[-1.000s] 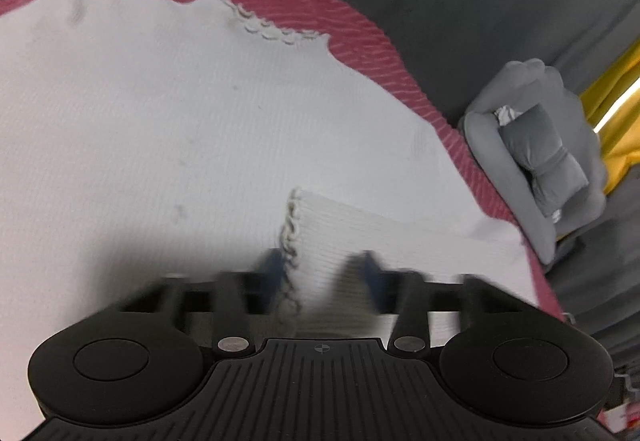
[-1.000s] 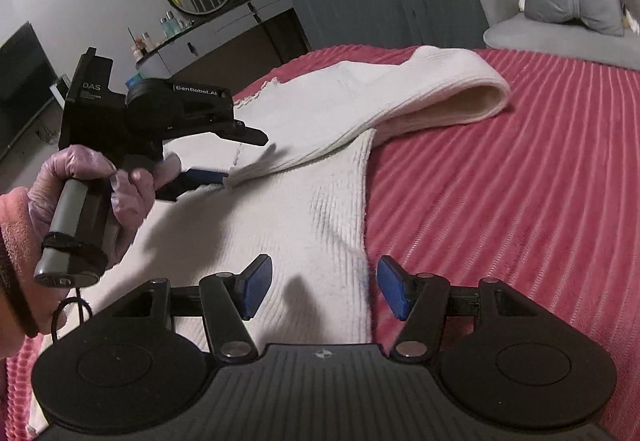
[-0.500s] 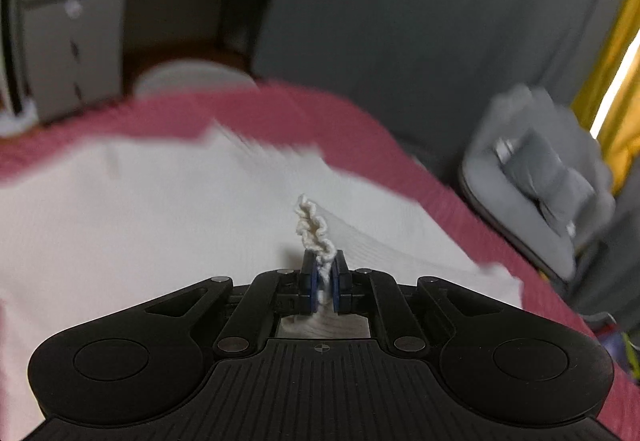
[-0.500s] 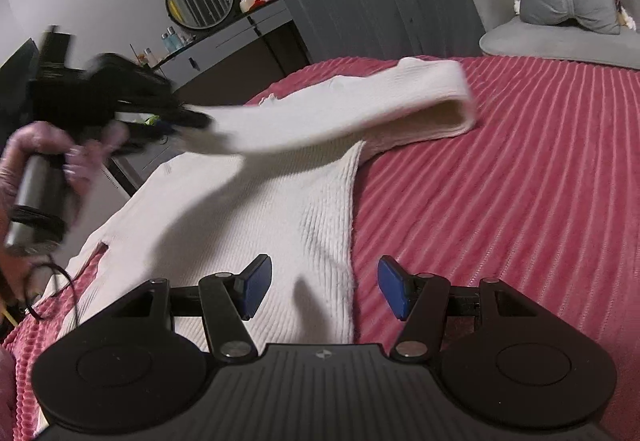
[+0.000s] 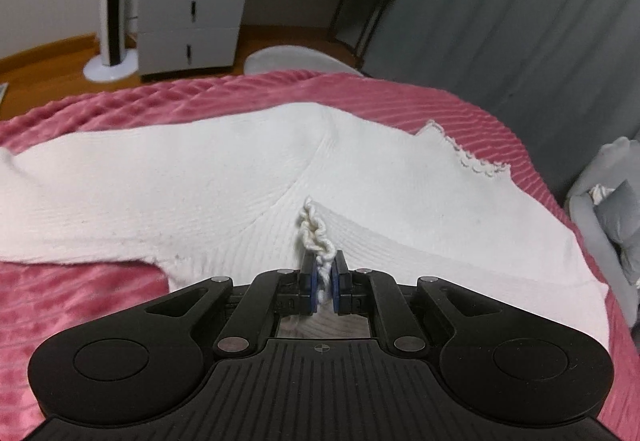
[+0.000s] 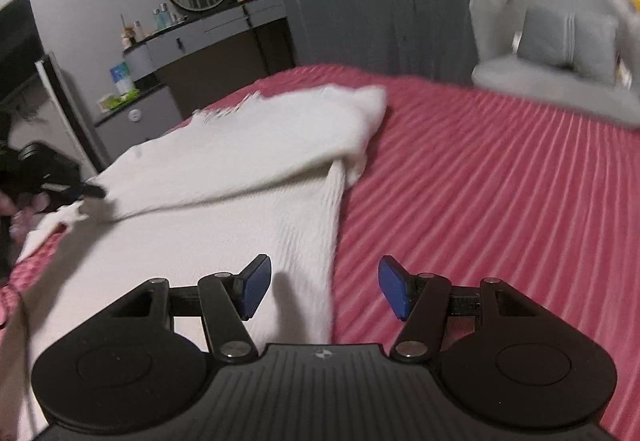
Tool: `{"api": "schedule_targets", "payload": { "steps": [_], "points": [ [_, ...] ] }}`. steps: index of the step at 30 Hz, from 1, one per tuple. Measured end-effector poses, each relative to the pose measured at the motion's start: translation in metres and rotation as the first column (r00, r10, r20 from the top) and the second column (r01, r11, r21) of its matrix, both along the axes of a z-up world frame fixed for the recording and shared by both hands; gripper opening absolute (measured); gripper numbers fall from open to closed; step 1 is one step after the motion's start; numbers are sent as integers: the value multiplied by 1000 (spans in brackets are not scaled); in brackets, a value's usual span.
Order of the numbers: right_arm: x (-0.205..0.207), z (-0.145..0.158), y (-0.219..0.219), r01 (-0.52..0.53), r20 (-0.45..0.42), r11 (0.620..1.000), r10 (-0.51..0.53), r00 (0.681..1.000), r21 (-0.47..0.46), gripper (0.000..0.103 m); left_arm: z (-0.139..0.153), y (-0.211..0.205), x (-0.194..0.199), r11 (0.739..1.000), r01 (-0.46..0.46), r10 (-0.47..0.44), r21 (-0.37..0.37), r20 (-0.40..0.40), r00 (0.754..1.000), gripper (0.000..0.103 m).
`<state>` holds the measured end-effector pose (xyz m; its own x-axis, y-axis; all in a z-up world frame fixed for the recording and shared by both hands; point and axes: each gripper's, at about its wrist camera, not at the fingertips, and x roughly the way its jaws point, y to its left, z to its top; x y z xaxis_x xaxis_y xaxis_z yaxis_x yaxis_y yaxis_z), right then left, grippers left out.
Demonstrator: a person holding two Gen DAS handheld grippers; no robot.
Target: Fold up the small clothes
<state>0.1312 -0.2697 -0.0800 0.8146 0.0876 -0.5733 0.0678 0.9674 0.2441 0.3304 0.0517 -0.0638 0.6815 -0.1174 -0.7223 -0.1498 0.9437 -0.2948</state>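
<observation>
Left wrist view: a pink bedspread (image 5: pixel 80 301) covers the bed, and on it lies a white knit sweater (image 5: pixel 200 193), spread wide with one sleeve running off to the left. A second sleeve is drawn across the body, its scalloped cuff (image 5: pixel 316 233) bunched upright between the pads of the left gripper (image 5: pixel 325 287), which are pressed together on the knit. The scalloped neckline (image 5: pixel 472 161) lies toward the far right edge.

In the right wrist view the same sleeve (image 6: pixel 248 161) stretches from a fold near the sweater's far corner to the left gripper (image 6: pixel 86 193) at the left edge. The right gripper (image 6: pixel 322 291) hangs spread over the sweater's near edge (image 6: pixel 316 241), nothing between its pads; one pad is above the knit, the other above the bedspread.

Risks, as I judge them: the pinch holds only the cuff's edge, so a sharp pull could slip it free and drop the sleeve short of its fold. With the right gripper not pinning the body, a drag on the sleeve could shift or rumple the whole sweater on the ribbed cover and skew the fold line.

No container is in play; a drawer unit (image 5: pixel 188 13) stands beyond the bed, its drawers closed, contents unseen.
</observation>
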Motion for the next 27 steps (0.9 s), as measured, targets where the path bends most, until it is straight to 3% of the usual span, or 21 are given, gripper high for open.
{"api": "schedule_targets", "payload": {
  "steps": [5,10,13,16,18,21,24,27],
  "points": [
    [36,15,11,7,45,991,-1,999,-130,63,12,3,2,1000,23,-22,-16,48,999,9],
    [83,13,35,-15,13,954,20,1000,-300,63,24,7,5,1000,25,-24,-7,104,994,9],
    [98,9,36,1,-8,933,-5,1000,-360,62,21,12,8,999,16,-19,29,101,995,9],
    [105,2,34,19,-4,905,-23,1000,-425,62,10,20,11,1000,2,-2,11,77,997,9],
    [106,-2,29,25,-23,901,-39,999,-434,62,5,23,11,1000,-3,3,-4,74,997,9],
    [99,1,23,34,-42,927,-53,998,-375,62,3,22,11,1000,2,-3,17,83,997,9],
    [100,-6,22,43,-52,908,-71,996,-417,64,-2,23,13,1000,7,-9,23,59,998,9],
    [99,-2,24,50,-66,894,-88,994,-445,64,-5,21,7,997,30,-34,75,50,998,16]
  ]
}}
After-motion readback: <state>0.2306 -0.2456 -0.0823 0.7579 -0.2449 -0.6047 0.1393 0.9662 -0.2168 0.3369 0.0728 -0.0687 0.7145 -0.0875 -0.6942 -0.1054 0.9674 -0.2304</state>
